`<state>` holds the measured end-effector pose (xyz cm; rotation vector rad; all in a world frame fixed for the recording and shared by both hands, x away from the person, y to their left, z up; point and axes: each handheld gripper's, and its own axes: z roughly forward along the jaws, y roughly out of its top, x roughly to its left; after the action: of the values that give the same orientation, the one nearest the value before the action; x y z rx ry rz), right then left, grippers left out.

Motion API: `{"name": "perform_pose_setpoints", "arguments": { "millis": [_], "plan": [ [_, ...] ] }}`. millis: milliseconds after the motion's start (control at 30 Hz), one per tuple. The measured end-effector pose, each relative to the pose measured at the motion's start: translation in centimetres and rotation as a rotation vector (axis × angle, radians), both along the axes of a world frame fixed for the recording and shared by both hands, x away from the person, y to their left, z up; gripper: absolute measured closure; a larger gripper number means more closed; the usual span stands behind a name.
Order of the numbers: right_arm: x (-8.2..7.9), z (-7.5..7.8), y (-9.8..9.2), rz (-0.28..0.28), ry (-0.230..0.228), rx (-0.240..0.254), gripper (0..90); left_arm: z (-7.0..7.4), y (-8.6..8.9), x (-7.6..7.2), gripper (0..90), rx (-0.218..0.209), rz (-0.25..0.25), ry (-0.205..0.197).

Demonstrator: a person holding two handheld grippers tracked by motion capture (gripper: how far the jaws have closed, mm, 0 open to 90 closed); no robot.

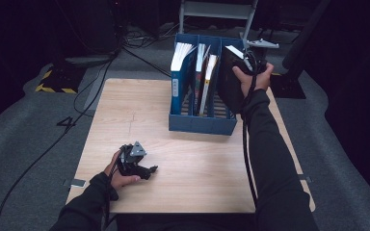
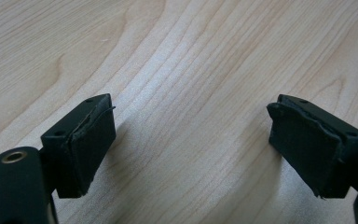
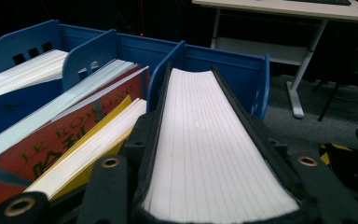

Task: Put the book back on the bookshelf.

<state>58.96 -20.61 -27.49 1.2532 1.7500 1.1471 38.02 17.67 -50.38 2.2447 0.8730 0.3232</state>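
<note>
A blue file rack (image 1: 202, 122) with several slots stands at the far side of the wooden table (image 1: 139, 115). My right gripper (image 1: 243, 65) is shut on a thick black-covered book (image 1: 231, 84), which stands tilted in the rack's rightmost slot. In the right gripper view the book's white page edge (image 3: 209, 144) runs away between the two jaws, both pressed on its covers. My left gripper (image 1: 147, 171) rests low over the table near the front left. Its jaws stand wide apart over bare wood, with the pads (image 2: 88, 144) holding nothing.
Other books fill the rack: a blue one (image 1: 179, 72) at the left, a red one (image 3: 70, 130) and a yellow one (image 3: 91, 144) in the middle slots. A desk frame (image 1: 221, 9) and cables (image 1: 91, 82) lie beyond the table on grey carpet.
</note>
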Motion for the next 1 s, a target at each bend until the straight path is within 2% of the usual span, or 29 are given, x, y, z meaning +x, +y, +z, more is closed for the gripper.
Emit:
{"name": "perform_pose_setpoints", "arguments": {
  "millis": [67,333,400,433,667,1000],
  "plan": [
    [0.8,-0.4,0.2,-0.022,0.005,0.012,53.1,0.0,0.0,0.0,14.5,0.0,-0.002,0.0],
    [2.4,-1.4,0.9,-0.043,0.002,0.028,53.0,0.0,0.0,0.0,14.5,0.003,-0.006,-0.003],
    [2.8,-2.1,1.0,-0.052,0.007,0.05,53.1,0.0,0.0,0.0,14.5,0.003,-0.007,-0.003],
    [2.8,-2.1,1.0,-0.052,0.007,0.05,53.1,0.0,0.0,0.0,14.5,0.003,-0.007,-0.003],
    [3.3,-4.6,0.9,-0.055,0.026,0.057,53.0,0.0,0.0,0.0,14.5,0.003,-0.01,-0.001],
    [3.2,-6.3,0.8,-0.049,0.027,0.058,52.9,0.0,0.0,0.0,14.5,0.002,-0.011,-0.001]
  ]
}}
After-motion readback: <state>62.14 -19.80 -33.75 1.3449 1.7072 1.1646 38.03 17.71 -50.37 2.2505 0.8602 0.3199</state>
